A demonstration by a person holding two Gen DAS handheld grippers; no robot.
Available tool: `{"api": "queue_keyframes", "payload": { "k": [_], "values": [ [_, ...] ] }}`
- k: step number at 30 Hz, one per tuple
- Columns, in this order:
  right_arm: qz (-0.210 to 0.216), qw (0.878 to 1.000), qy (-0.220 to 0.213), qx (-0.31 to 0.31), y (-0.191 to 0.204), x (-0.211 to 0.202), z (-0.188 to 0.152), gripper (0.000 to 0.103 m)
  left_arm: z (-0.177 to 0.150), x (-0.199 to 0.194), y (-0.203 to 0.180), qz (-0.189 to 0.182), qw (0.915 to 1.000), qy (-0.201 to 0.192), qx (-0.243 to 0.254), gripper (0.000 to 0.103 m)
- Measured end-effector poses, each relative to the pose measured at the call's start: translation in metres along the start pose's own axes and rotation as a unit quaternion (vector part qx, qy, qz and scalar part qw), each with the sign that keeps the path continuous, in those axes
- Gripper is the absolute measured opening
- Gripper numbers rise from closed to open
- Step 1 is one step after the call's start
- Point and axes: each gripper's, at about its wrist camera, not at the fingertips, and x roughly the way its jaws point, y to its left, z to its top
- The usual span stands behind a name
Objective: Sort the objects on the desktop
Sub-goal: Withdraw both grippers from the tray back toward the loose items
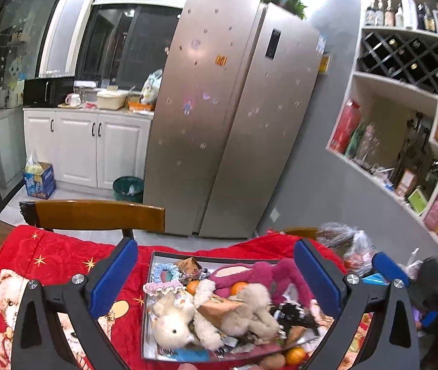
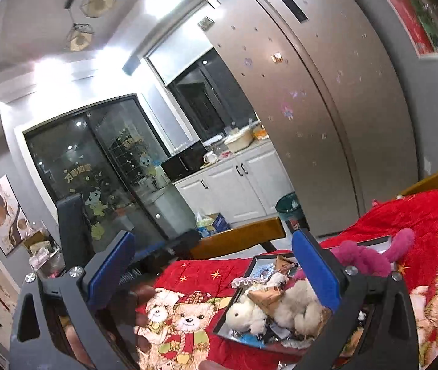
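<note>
A shallow box [image 1: 152,257] on the red bear-print cloth [image 1: 49,265] holds a cream plush rabbit [image 1: 172,323], a magenta plush toy [image 1: 259,274], hair scrunchies [image 1: 165,273], small oranges [image 1: 239,288] and other bits. My left gripper [image 1: 216,274] is open and empty, above the box with its blue fingers either side. In the right wrist view the same box [image 2: 256,260] lies low right, with the rabbit [image 2: 243,316] and magenta plush [image 2: 370,256]. My right gripper [image 2: 212,273] is open and empty, above the box's left side.
A wooden chair back [image 1: 95,214] stands at the table's far edge. Crinkled plastic bags [image 1: 348,240] lie at the far right of the table. A steel fridge [image 1: 234,117], white cabinets [image 1: 95,151] and a green bin [image 1: 128,188] stand beyond.
</note>
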Motion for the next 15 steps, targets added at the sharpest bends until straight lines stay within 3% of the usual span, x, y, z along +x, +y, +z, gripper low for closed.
{"api": "queue_keyframes", "payload": {
  "k": [3, 5, 8, 10, 13, 15],
  "values": [
    [-0.055, 0.998, -0.016, -0.006, 0.008, -0.022, -0.007, 0.103, -0.004, -0.023, -0.009, -0.001, 0.9997, -0.015, 0.019, 0.103],
    [-0.095, 0.994, -0.05, -0.024, 0.012, -0.041, -0.013, 0.103, -0.01, -0.03, -0.016, 0.011, 0.9994, -0.019, 0.026, 0.103],
    [-0.144, 0.984, -0.09, -0.059, 0.017, -0.066, -0.023, 0.103, -0.022, -0.029, -0.024, 0.003, 0.9997, 0.002, 0.023, 0.103],
    [-0.15, 0.982, -0.108, -0.037, 0.011, -0.084, -0.03, 0.103, -0.031, -0.03, -0.029, -0.006, 0.9997, 0.017, 0.017, 0.103],
    [-0.119, 0.99, -0.071, -0.015, -0.004, -0.098, -0.038, 0.103, -0.049, -0.037, -0.042, -0.003, 0.9993, 0.027, 0.024, 0.103],
    [-0.134, 0.989, -0.062, -0.015, -0.01, -0.105, -0.045, 0.103, -0.059, -0.042, -0.051, -0.003, 0.9989, 0.037, 0.03, 0.103]
  ]
}}
